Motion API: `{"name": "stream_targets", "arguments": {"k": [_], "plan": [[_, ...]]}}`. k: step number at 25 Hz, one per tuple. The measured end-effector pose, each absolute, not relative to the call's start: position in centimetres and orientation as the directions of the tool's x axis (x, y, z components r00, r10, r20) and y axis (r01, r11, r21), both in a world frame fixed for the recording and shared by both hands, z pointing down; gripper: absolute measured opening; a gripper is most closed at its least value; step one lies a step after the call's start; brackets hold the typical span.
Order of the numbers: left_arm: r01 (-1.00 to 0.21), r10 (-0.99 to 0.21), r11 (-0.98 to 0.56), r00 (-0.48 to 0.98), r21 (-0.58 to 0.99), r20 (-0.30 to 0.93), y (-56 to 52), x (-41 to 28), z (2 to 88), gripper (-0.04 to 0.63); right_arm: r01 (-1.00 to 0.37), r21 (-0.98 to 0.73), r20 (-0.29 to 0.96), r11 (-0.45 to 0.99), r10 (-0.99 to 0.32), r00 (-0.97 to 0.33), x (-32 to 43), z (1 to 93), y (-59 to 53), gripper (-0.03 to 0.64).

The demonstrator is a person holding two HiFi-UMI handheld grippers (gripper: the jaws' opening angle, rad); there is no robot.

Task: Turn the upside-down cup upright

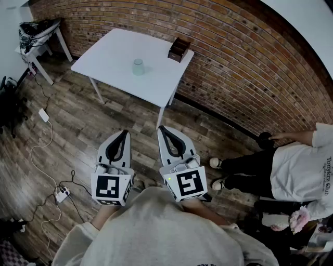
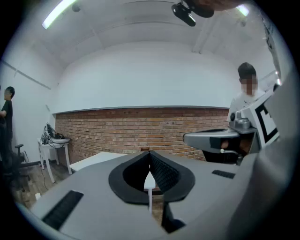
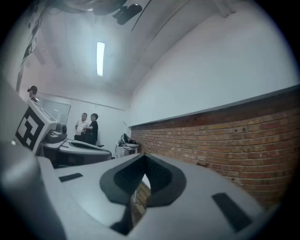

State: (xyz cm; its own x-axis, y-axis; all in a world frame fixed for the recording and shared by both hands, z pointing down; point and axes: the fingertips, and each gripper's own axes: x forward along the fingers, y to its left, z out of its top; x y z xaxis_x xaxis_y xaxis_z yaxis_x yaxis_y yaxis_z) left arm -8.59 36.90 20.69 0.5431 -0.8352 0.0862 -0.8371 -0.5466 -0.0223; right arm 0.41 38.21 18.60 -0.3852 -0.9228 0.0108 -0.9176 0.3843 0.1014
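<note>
Both pressed together and empty, our left gripper (image 1: 124, 133) and right gripper (image 1: 162, 128) may push the cup (image 1: 138, 67) off the counter (image 1: 112, 49) if unopened.

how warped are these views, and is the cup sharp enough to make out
Head view: strong fisheye, the brick wall bows into an arc; the cup is small but fairly sharp. Left gripper view: black round vignette, bright light strip top left. Right gripper view: same vignette, ceiling light glares.

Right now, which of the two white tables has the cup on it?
The larger table beside the brick wall, holding the clear cup and a dark box; the small corner table carries only dark tangled gear.
</note>
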Motion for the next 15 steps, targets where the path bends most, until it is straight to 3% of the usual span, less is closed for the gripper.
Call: {"name": "stream_targets", "arguments": {"k": [15], "plan": [[-0.853,-0.851,-0.521,0.517,-0.024,0.088,35.6,-6.9,20.9,0.011,-0.902,0.080,0.009,0.425,-0.905,-0.425,2.0,19.4,37.2,0.006]]}}
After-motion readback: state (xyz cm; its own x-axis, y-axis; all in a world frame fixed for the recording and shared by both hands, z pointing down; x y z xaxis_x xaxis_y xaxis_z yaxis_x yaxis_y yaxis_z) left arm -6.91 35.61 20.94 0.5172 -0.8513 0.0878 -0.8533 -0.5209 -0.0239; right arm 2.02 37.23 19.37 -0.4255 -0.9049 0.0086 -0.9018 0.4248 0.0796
